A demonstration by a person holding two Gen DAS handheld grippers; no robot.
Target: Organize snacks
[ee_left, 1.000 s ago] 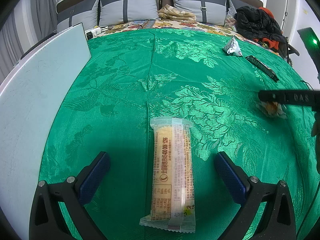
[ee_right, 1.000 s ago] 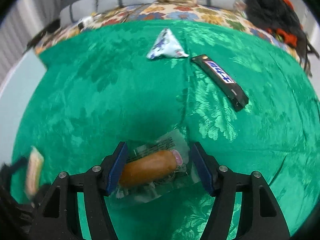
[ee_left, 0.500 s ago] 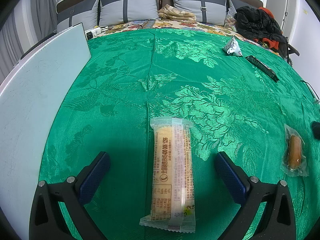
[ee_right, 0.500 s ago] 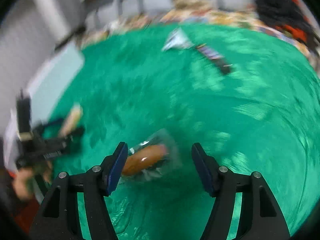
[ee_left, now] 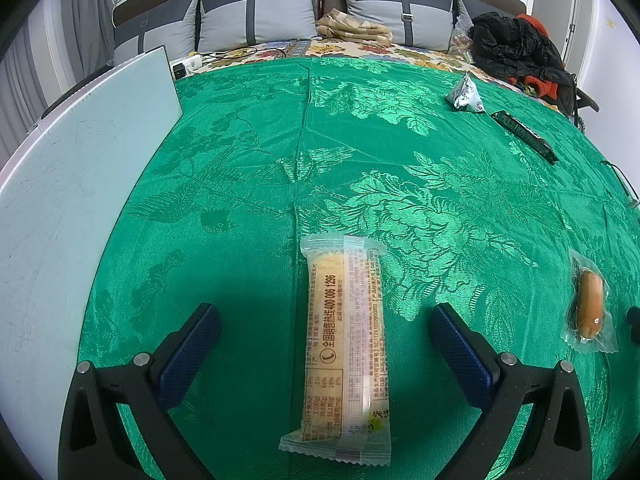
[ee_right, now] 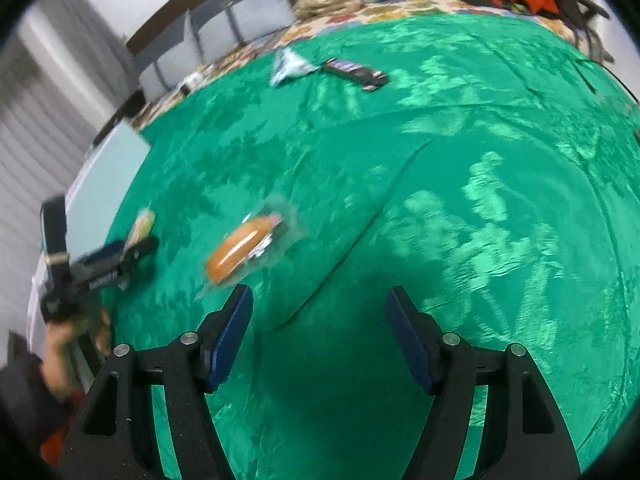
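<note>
- The left tongs [ee_left: 324, 350] point steeply down over the green floral-patterned satin cloth [ee_left: 400, 184] that covers the bed, spread wide; the long clear-wrapped pale cake bar [ee_left: 344, 350] lies lengthwise on the cloth between the blue pads, touched by neither.
- The right tongs [ee_right: 320, 336] also angle down at the cloth, standing well apart and holding nothing. Their jaws have just been opening, and only bare cloth lies between them.
- In the blurred right wrist view a hand [ee_right: 66, 340] grips the left tongs at about 9 o'clock.
- The clear-packed brown sausage [ee_right: 240, 250] lies loose on the cloth just beyond the right tongs' left pad, at about 11 o'clock; in the left wrist view it sits at 3 o'clock, well apart from the cake bar.
- Readable print on the cake bar: "400 006 1296" beside Chinese characters; the finer print is too small to read.
- At 1 o'clock from the left tongs lie the silver-and-blue triangular foil packet [ee_left: 466, 94] and the dark slim chocolate bar [ee_left: 524, 136], near each other; their labels are unreadable.
- Count: four snacks, two tongs, one pale blue-grey flat board [ee_left: 72, 200] at the cloth's 9 o'clock edge.
</note>
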